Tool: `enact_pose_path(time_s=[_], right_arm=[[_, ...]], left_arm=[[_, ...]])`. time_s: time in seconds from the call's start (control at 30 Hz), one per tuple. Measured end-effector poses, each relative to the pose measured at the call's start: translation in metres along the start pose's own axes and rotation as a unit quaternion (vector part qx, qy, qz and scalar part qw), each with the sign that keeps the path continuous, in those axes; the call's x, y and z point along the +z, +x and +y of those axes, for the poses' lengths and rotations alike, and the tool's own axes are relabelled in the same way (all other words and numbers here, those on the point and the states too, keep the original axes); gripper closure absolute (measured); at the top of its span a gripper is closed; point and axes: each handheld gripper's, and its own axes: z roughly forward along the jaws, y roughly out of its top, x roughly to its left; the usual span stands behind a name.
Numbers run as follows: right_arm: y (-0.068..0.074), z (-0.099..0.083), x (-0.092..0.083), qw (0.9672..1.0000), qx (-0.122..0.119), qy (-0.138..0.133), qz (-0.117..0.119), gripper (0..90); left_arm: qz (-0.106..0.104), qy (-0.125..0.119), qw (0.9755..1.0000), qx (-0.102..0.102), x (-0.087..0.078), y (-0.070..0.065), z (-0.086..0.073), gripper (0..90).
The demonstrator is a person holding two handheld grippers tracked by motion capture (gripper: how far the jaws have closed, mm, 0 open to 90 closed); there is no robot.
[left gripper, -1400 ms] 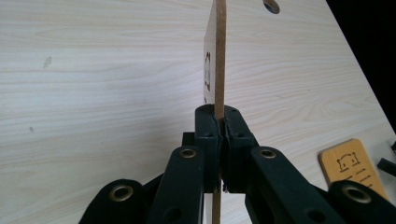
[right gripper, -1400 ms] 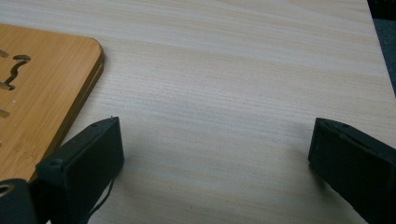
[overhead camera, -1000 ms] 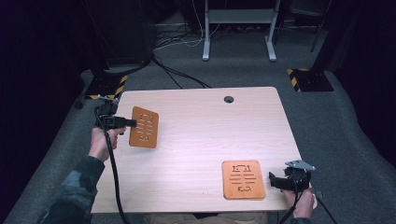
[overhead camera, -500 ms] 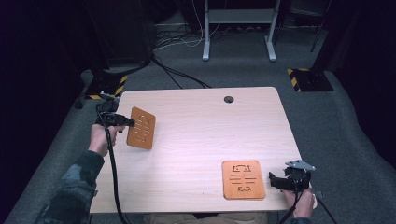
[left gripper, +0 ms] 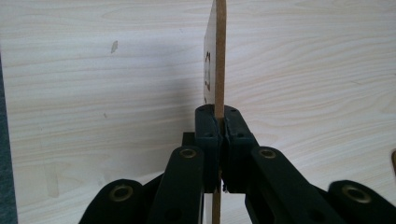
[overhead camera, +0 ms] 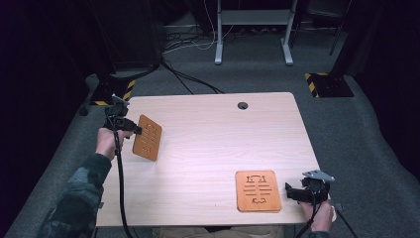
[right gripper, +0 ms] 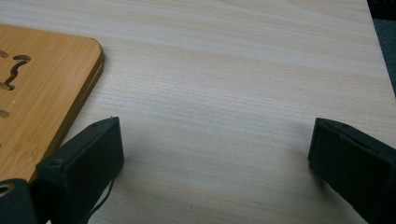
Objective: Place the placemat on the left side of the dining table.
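**Right gripper view: jaws wide over bare table**

Right gripper [right gripper: 217, 154] jaws stand wide apart, nothing between them. Light wood table [right gripper: 233, 70] below. Orange-brown board [right gripper: 42, 88] with cut slots lies flat at left, rounded corner just beside left jaw.

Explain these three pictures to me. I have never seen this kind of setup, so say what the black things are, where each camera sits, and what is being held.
A person sits at a wooden table, a hand-held gripping tool in each hand. The high view looks down from above; the other two cameras ride on the tools. The left tool is clamped shut on the edge of a thin orange-brown board, holding it tilted above the table; its own view shows that board edge-on between the black jaws. The right tool is open, holding nothing, beside a second board lying flat. That board's corner appears in the right gripper view.
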Motion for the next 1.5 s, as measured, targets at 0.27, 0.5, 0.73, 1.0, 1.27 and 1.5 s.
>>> enact_pose_path(time_s=[0.27, 0.5, 0.73, 1.0, 1.27, 1.5], right_arm=[[0.0, 0.0, 0.0, 1.0, 0.0, 0.0, 0.0, 2.4], [0.0, 0.0, 0.0, 1.0, 0.0, 0.0, 0.0, 2.4], [0.0, 0.0, 0.0, 1.0, 0.0, 0.0, 0.0, 2.4], [0.0, 0.0, 0.0, 1.0, 0.0, 0.0, 0.0, 2.4], [0.0, 0.0, 0.0, 1.0, 0.0, 0.0, 0.0, 2.4], [0.0, 0.0, 0.0, 1.0, 0.0, 0.0, 0.0, 2.4]], left_arm=[[0.005, 0.019, 0.9998, 0.001, 0.002, 0.0, 0.002, 86.8], [0.007, 0.026, 0.9996, 0.0, 0.003, 0.001, 0.002, 86.8], [0.003, 0.029, 0.9996, -0.003, 0.006, 0.003, 0.004, 86.8], [0.005, 0.036, 0.9993, -0.01, 0.008, 0.005, 0.008, 86.6], [0.017, 0.034, 0.9991, -0.019, 0.011, 0.005, 0.01, 82.6], [0.031, 0.044, 0.9982, -0.026, 0.014, 0.013, 0.011, 83.2]])
